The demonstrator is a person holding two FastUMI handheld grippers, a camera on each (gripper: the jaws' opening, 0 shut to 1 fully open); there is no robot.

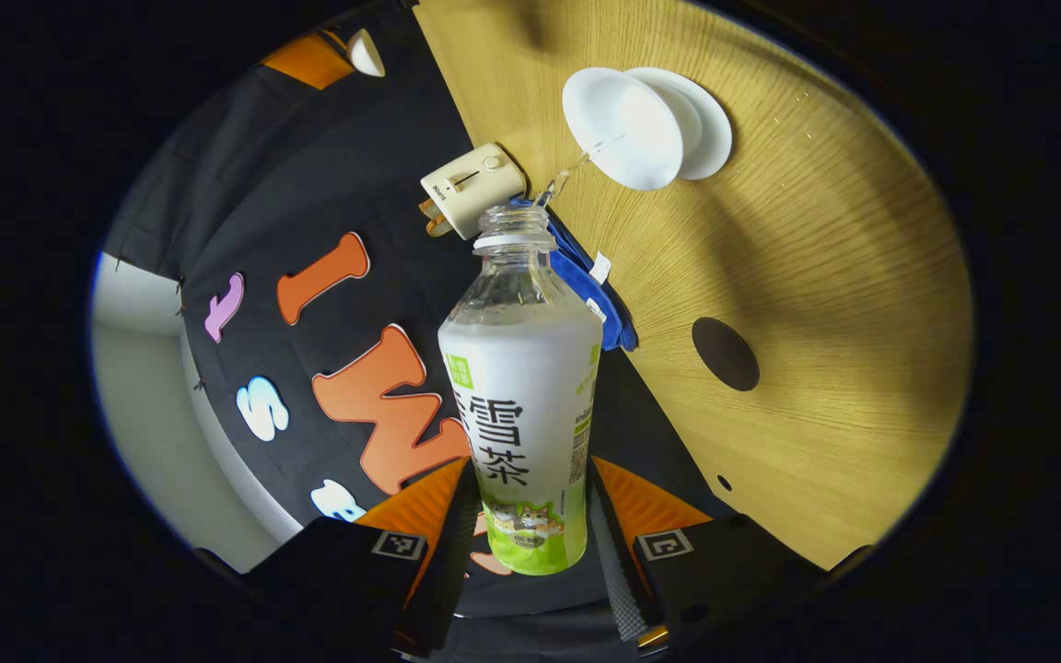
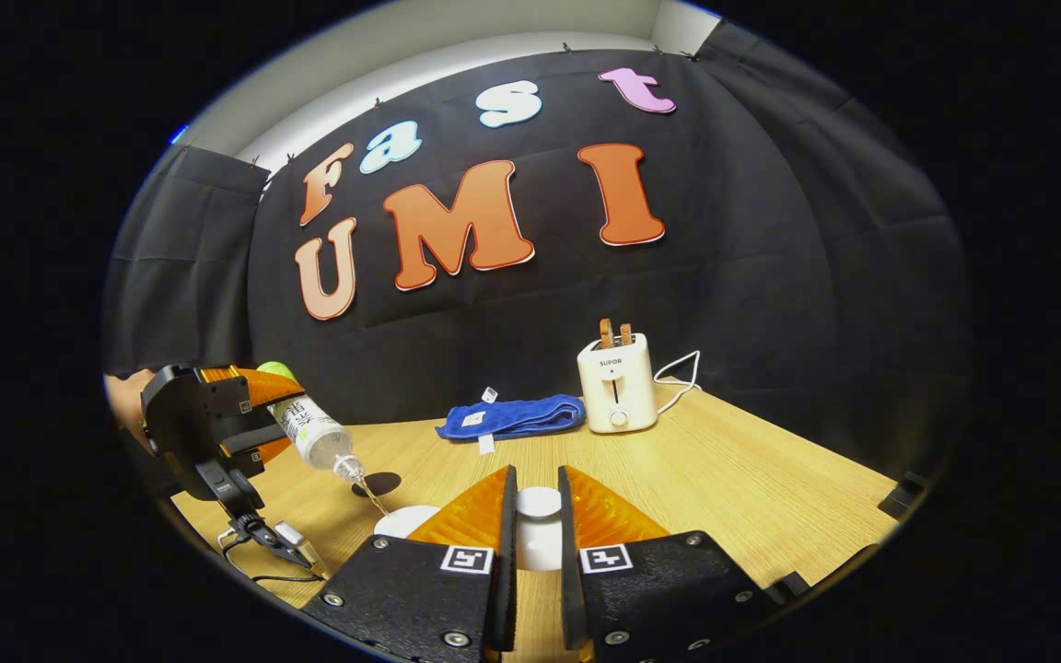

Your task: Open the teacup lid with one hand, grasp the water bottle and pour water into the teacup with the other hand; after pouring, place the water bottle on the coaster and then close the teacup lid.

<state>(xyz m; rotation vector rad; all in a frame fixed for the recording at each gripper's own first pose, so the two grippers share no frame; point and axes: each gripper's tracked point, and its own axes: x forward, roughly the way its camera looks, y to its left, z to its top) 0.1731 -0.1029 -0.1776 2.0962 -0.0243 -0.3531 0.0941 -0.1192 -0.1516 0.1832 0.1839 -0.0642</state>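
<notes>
My left gripper [image 1: 530, 468] is shut on the clear water bottle [image 1: 521, 387], which has a white and green label and no cap. The bottle is tipped, and a thin stream runs from its mouth into the white teacup [image 1: 621, 129] on its saucer [image 1: 710, 124]. In the right gripper view, the left gripper [image 2: 284, 414] holds the bottle [image 2: 314, 433] slanted over the teacup [image 2: 399, 522], partly hidden by my finger. My right gripper [image 2: 537, 479] is shut on the white teacup lid [image 2: 538, 532], held above the table. The dark round coaster [image 1: 725, 354] [image 2: 378, 482] lies bare beside the cup.
A cream toaster [image 2: 618, 382] with its white cord stands at the back of the wooden table [image 2: 752, 488]. A folded blue cloth [image 2: 512, 416] lies to its left. A cable and small plug [image 2: 277, 543] trail off the table's front left edge.
</notes>
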